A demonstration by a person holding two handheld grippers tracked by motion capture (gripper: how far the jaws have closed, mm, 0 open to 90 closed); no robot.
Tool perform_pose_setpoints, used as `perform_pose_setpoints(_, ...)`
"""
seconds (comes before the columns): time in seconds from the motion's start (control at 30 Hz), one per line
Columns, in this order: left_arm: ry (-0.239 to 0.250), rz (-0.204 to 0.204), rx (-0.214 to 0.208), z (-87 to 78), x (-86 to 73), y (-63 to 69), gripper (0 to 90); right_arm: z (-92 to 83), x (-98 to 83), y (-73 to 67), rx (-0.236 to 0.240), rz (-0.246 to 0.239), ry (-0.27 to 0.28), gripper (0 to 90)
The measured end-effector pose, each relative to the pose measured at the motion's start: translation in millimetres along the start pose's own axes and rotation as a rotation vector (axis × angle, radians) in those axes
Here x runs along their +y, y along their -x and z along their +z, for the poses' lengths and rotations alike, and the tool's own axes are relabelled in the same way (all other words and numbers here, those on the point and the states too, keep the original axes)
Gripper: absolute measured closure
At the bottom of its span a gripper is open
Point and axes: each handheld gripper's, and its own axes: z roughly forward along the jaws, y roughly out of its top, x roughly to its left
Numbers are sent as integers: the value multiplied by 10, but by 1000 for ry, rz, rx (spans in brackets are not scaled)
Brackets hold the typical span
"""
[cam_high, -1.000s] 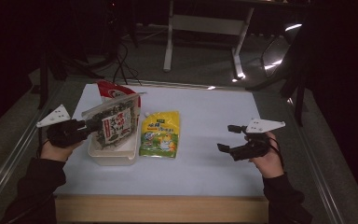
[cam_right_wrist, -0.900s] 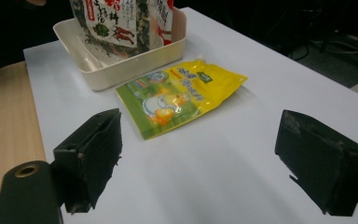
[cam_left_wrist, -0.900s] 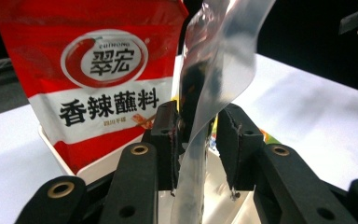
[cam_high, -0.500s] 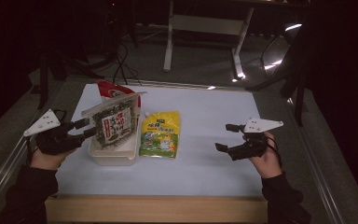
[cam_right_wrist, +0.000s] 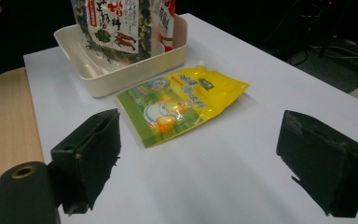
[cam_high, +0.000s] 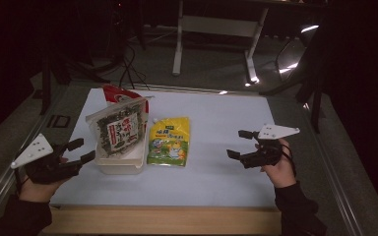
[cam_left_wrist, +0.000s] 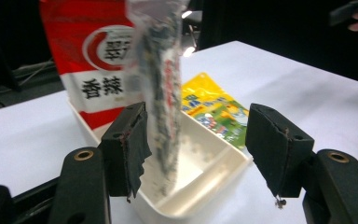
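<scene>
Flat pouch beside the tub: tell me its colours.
Yellow pouch with a green lower panel; right gripper view shows it best.

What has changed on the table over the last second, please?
The left gripper let go of the green seaweed packet, its jaws just opening, and drew back toward the table's left edge. The packet now leans in the white tray beside the red packet. The yellow pouch and the open right gripper stayed put.
</scene>
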Motion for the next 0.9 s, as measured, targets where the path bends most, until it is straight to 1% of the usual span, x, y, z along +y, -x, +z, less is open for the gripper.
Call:
perform_pose_setpoints(0.03, 0, -8, -14, 6, -17, 36, 399, -2, 0, 2, -6, 1, 1, 135)
perform_pose_setpoints(0.07, 1, -9, -30, 19, -32, 75, 399, 0, 1, 4, 0, 6, 0, 134)
perform_pose_setpoints(0.1, -3, -9, -43, 35, -42, 117, 398, 3, 1, -1, -9, 6, 4, 134)
perform_pose_setpoints(0.13, -9, -9, -54, 58, -44, 161, 369, 8, 3, -6, -24, 3, 10, 134)
perform_pose_setpoints(0.17, -9, -14, -76, 81, -45, 203, 346, 13, 4, -10, -14, 9, 12, 134)
perform_pose_setpoints(0.23, -16, 0, -110, 141, -39, 308, 313, 34, 4, -28, -29, 8, 21, 134)
perform_pose_setpoints(0.27, -18, 5, -118, 165, -37, 343, 293, 45, 3, -33, -20, 6, 14, 134)
perform_pose_setpoints(0.3, -24, 8, -129, 200, -35, 389, 276, 52, 1, -39, -27, 3, 11, 134)
perform_pose_setpoints(0.33, -24, 5, -153, 238, -37, 430, 253, 63, -2, -44, -29, -1, 15, 135)
perform_pose_setpoints(0.37, -35, 0, -168, 280, -37, 475, 237, 74, -5, -45, -20, -1, 13, 137)
perform_pose_setpoints(0.4, -41, 2, -183, 322, -39, 514, 205, 86, -7, -49, -28, 1, 13, 137)
perform_pose_setpoints(0.43, -45, -6, -203, 371, -44, 561, 182, 96, -10, -51, -28, -2, 15, 139)
perform_pose_setpoints(0.47, -47, -10, -214, 400, -49, 586, 177, 109, -13, -55, -24, -1, 12, 141)
perform_pose_setpoints(0.5, -56, -8, -241, 443, -57, 619, 153, 117, -14, -58, -31, -4, 12, 140)
perform_pose_setpoints(0.53, -66, -3, -254, 488, -66, 656, 119, 126, -17, -61, -31, -7, 11, 141)
perform_pose_setpoints(0.6, -74, 28, -256, 579, -96, 747, 93, 147, -20, -64, -33, -7, 6, 141)
perform_pose_setpoints(0.63, -71, 24, -273, 646, -123, 802, 72, 158, -22, -67, -29, -4, 4, 145)
perform_pose_setpoints(0.67, -71, 22, -277, 668, -133, 818, 51, 178, -26, -72, -28, -8, 3, 145)
perform_pose_setpoints(0.7, -79, 17, -288, 728, -158, 859, 37, 185, -26, -74, -31, -9, 2, 145)
perform_pose_setpoints(0.73, -88, 26, -287, 761, -173, 885, 25, 203, -29, -80, -25, -7, -2, 146)
perform_pose_setpoints(0.77, -87, 43, -281, 799, -195, 922, 25, 214, -30, -84, -27, -7, -4, 145)
perform_pose_setpoints(0.8, -90, 51, -282, 834, -214, 951, 25, 227, -32, -87, -31, -11, -3, 146)
perform_pose_setpoints(0.83, -95, 47, -282, 869, -229, 975, 24, 240, -33, -91, -23, -5, -2, 146)
perform_pose_setpoints(0.9, -92, 41, -295, 917, -249, 1004, 24, 267, -35, -96, -29, -7, -7, 150)
